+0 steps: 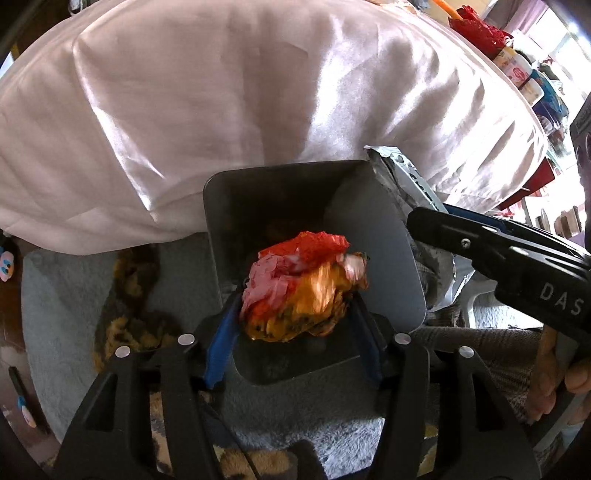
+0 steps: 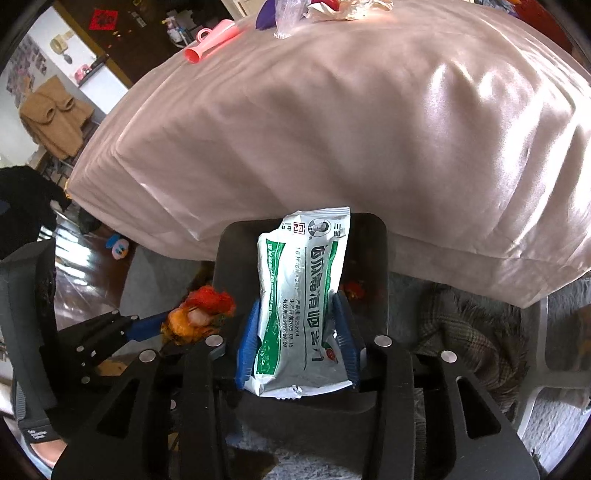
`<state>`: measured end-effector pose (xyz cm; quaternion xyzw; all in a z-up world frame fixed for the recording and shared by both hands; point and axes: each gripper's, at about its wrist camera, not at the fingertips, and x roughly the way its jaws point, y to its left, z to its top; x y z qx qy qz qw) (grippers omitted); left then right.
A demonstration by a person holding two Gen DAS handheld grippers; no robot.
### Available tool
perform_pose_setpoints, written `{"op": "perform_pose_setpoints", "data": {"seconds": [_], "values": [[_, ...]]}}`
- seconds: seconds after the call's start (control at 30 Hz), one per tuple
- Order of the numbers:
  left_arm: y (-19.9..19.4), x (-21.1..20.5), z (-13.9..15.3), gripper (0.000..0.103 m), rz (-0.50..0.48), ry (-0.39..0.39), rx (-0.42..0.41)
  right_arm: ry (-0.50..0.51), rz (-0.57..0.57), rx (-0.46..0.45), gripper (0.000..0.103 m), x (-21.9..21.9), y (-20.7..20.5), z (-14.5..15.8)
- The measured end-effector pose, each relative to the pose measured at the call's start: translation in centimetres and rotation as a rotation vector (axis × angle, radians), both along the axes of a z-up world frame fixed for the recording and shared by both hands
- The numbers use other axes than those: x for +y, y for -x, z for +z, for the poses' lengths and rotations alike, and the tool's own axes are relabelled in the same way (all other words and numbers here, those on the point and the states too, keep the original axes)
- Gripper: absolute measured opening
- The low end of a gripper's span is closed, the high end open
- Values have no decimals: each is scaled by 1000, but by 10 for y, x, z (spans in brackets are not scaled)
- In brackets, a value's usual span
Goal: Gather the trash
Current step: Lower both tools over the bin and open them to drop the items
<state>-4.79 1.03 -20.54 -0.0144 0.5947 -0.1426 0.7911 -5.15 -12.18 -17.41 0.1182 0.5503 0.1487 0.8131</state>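
My left gripper (image 1: 295, 306) is shut on a crumpled red, pink and orange wrapper (image 1: 299, 288) and holds it over the open grey bin (image 1: 388, 236). It also shows in the right wrist view (image 2: 199, 317) at the bin's left side. My right gripper (image 2: 299, 332) is shut on a white and green foil packet (image 2: 303, 306), held upright above the same bin (image 2: 369, 243). The packet's silver back (image 1: 410, 181) shows at the bin's right edge in the left wrist view, with the right gripper's finger (image 1: 480, 243) beside it.
A table under a pinkish-white cloth (image 1: 221, 110) stands right behind the bin. On it lie a pink tube (image 2: 214, 40) and more crumpled wrappers (image 2: 332, 9). The bin stands on a grey fluffy rug (image 1: 66, 295). A plaid cloth (image 2: 472, 332) lies to the right.
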Motion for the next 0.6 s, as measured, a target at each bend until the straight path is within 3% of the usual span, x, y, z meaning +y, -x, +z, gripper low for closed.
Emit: {"op": "perform_pose_setpoints", "data": {"seconds": [0.2,0.5,0.6], "values": [[0,3,3,66,13,6,-15,-9,-13,-5,48,-3,-1,3],[1,7,11,73,27,-8,-41,-24,-38,-18,67,-6,-2,9],[0,11,22,81,38,-14,-63,-24,-65,-45,73,-11,-3,19]]}}
